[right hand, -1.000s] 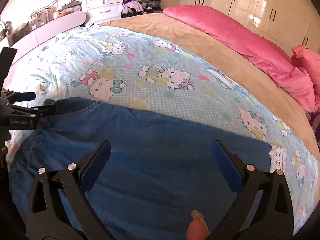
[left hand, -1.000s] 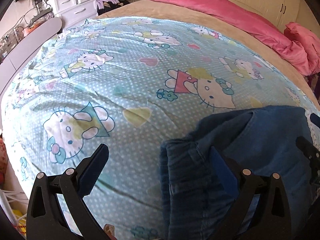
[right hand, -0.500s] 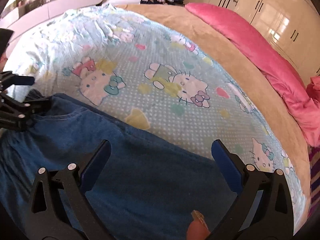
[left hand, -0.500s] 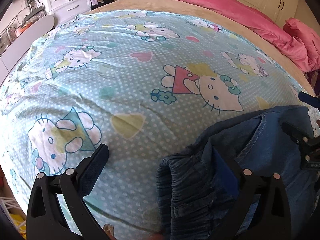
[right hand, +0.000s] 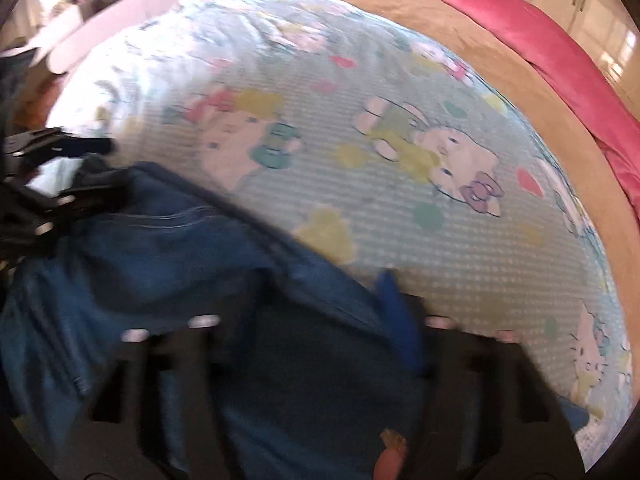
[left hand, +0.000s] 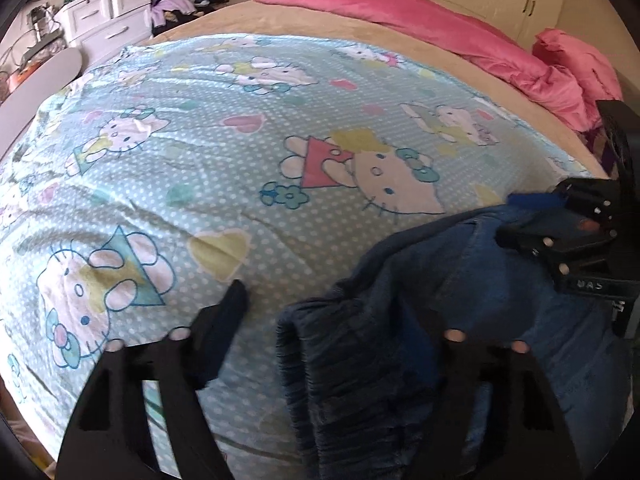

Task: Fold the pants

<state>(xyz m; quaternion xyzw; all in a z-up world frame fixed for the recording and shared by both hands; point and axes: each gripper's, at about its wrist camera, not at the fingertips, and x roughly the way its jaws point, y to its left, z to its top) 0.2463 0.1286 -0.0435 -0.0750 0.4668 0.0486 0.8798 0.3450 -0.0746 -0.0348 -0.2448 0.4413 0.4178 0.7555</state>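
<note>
Blue denim pants (left hand: 404, 312) lie bunched on the Hello Kitty sheet (left hand: 224, 152), with the ribbed waistband at the lower middle of the left wrist view. My left gripper (left hand: 336, 312) is open, its right finger buried in the denim and its left finger on the sheet. The right gripper (left hand: 560, 232) shows at the right edge there, touching the fabric. In the blurred right wrist view the pants (right hand: 168, 256) fill the lower left. My right gripper (right hand: 316, 304) is open over the denim. The left gripper (right hand: 52, 176) sits at the left edge there.
A pink blanket (left hand: 432, 28) and pink pillow (left hand: 576, 60) lie at the far right of the bed. A tan bedcover (left hand: 320, 24) shows beyond the sheet. White drawers (left hand: 108, 12) and clutter stand at the far left. Wardrobes line the back wall.
Both grippers pushed forward. The denim has bunched up and shifted, with the waistband now crumpled between the left fingers. The right wrist view swung left and is blurred with motion.
</note>
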